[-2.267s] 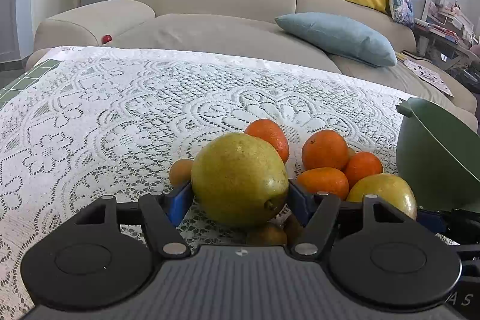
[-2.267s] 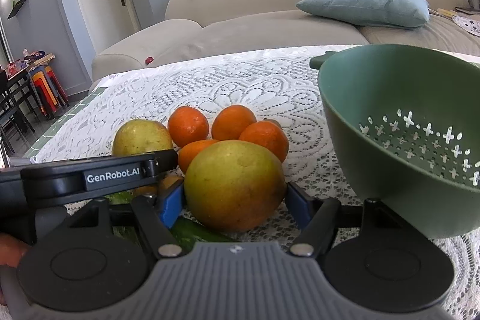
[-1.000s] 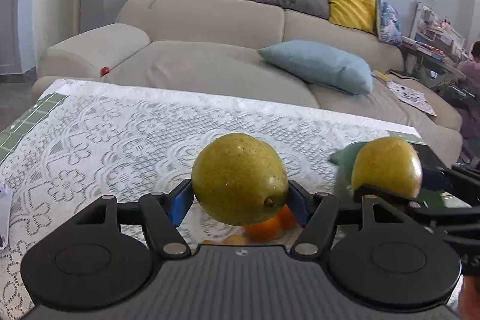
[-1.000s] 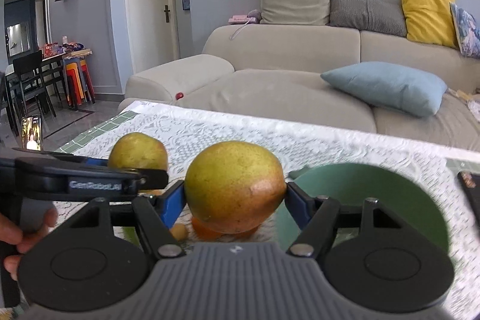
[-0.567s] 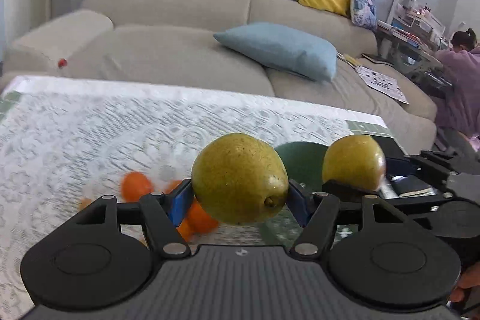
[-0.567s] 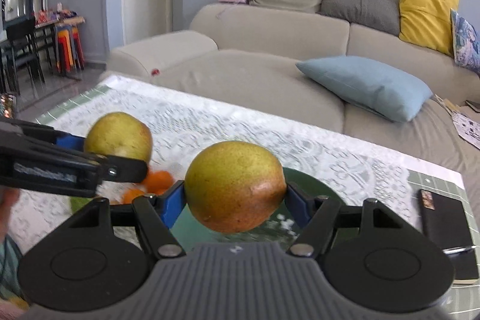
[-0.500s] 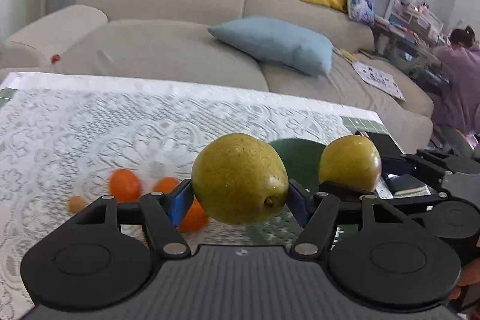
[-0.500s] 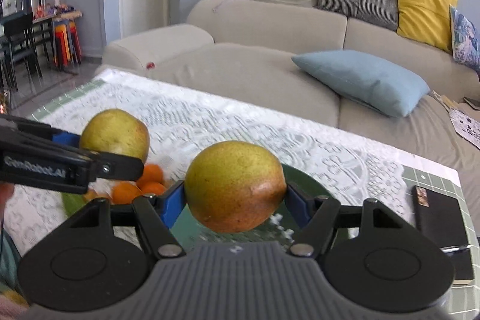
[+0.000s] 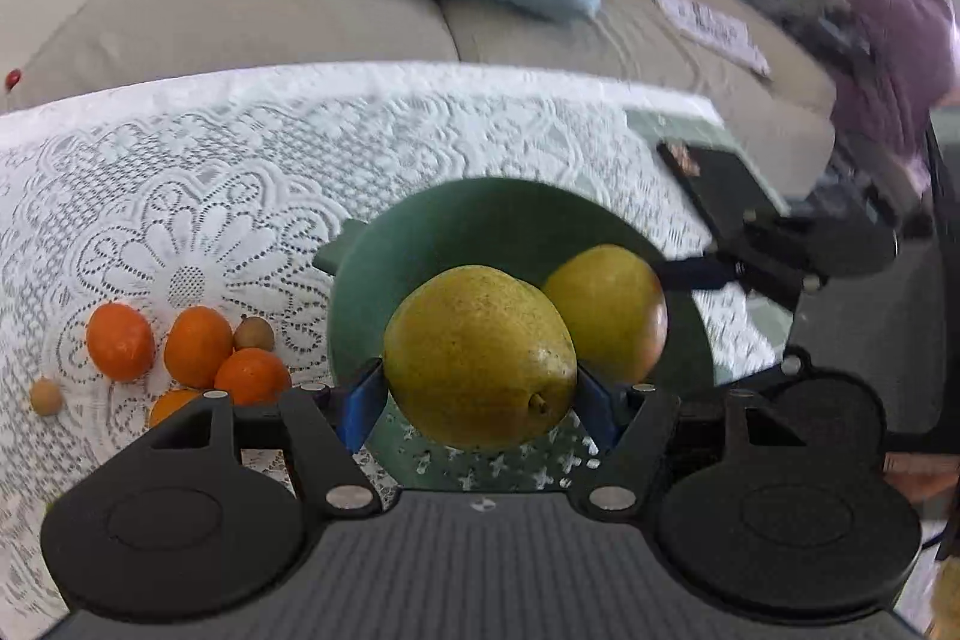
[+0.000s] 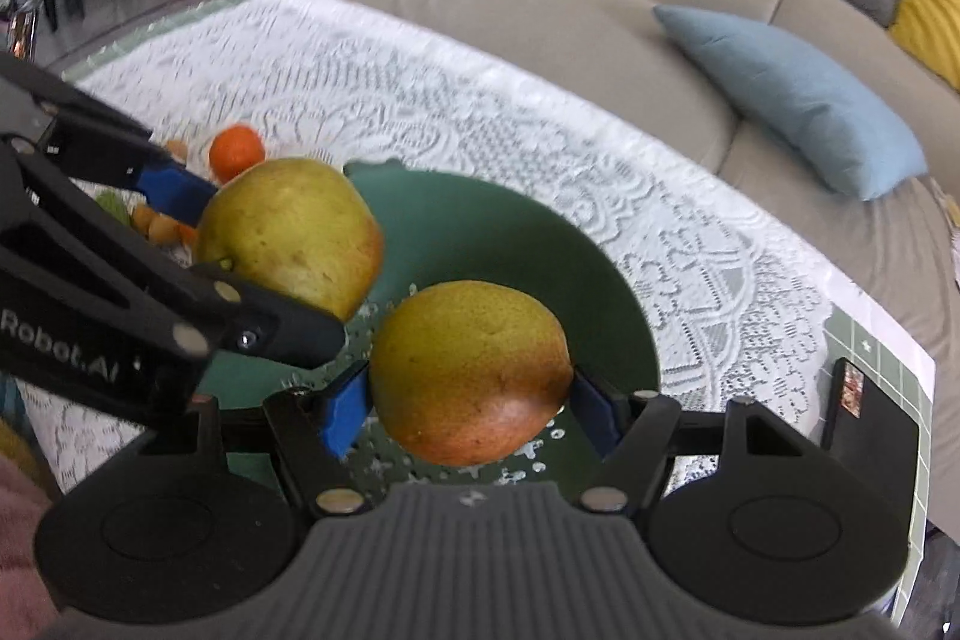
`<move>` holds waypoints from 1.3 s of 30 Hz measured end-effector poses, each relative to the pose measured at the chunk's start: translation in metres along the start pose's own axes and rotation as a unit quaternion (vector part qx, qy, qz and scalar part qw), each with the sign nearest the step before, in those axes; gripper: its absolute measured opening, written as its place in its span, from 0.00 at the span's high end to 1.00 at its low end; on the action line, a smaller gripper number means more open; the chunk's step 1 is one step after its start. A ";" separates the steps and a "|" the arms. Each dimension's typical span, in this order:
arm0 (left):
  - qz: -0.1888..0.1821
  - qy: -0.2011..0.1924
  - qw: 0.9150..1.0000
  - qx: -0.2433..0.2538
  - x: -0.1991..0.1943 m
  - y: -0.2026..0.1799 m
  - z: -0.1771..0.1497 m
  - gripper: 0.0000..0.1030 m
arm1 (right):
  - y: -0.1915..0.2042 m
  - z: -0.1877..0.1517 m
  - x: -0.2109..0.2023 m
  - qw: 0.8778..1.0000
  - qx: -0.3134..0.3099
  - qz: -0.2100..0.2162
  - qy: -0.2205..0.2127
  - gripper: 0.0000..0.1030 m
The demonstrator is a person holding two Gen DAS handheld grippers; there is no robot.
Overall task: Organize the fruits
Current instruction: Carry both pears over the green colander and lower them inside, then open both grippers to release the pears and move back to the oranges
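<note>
Left hand-held gripper (image 9: 480,400) clamps a green-yellow pear (image 9: 479,357) above the green colander (image 9: 516,232); the right hand-held gripper (image 10: 468,409) grips a reddish pear (image 10: 471,370) over the same colander, just beside the first. Left of the colander, oranges (image 9: 198,346) and small brown fruits (image 9: 254,332) lie on the lace-covered counter (image 9: 240,172). A black phone (image 10: 864,400) lies right of it. Half a second ago both pears hung higher, short of the colander. "Robot.AI" is readable on the left gripper's body.
</note>
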State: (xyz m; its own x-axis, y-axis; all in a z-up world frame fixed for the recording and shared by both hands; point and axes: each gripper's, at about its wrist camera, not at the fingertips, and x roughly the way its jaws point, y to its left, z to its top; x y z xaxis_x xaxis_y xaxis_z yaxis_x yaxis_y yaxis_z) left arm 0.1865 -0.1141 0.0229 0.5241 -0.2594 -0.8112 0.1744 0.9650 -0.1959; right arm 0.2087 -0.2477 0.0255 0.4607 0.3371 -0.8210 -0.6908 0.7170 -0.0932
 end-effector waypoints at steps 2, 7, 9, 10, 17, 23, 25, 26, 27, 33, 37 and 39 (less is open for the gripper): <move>0.000 0.017 1.000 0.013 0.007 -0.002 0.003 0.26 | -0.001 0.002 0.005 1.000 -0.014 0.002 0.010 0.34; 0.001 0.070 0.996 0.051 0.025 -0.003 0.013 0.26 | -0.002 0.004 0.012 0.998 -0.045 0.021 0.037 0.34; 0.001 0.088 0.994 0.072 0.032 -0.007 0.017 0.26 | -0.001 0.004 0.015 0.997 -0.058 0.027 0.047 0.34; 0.002 0.097 0.992 0.082 0.035 -0.008 0.019 0.26 | -0.001 0.005 0.017 0.996 -0.064 0.028 0.053 0.34; 0.004 0.163 0.975 0.154 0.057 -0.016 0.026 0.26 | 0.001 0.006 0.032 0.990 -0.099 0.043 0.095 0.34; 0.010 0.203 0.959 0.198 0.074 -0.020 0.023 0.26 | 0.001 0.010 0.043 0.984 -0.120 0.057 0.117 0.34; 0.010 0.210 0.956 0.206 0.077 -0.019 0.022 0.26 | 0.001 0.010 0.046 0.983 -0.121 0.062 0.124 0.34; 0.010 0.212 0.954 0.210 0.079 -0.019 0.021 0.26 | 0.001 0.010 0.047 0.982 -0.122 0.064 0.127 0.34; 0.010 0.215 0.953 0.212 0.081 -0.019 0.022 0.26 | 0.002 0.009 0.050 0.982 -0.124 0.064 0.131 0.34; 0.014 0.217 0.949 0.230 0.088 -0.023 0.021 0.27 | 0.002 0.008 0.060 0.978 -0.132 0.060 0.149 0.33; 0.007 0.215 0.951 0.222 0.086 -0.019 0.025 0.27 | 0.000 0.010 0.062 0.977 -0.134 0.062 0.153 0.33; 0.006 0.216 0.950 0.225 0.084 -0.019 0.026 0.26 | -0.001 0.011 0.062 0.977 -0.133 0.061 0.157 0.33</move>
State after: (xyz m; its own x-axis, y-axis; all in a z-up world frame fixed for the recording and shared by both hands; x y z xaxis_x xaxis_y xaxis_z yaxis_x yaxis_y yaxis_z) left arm 0.2489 -0.1551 -0.0278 0.1533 -0.1143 -0.9815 0.5604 0.8282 -0.0089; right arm 0.2437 -0.2206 -0.0197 0.2013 0.1767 -0.9635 -0.8693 0.4856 -0.0926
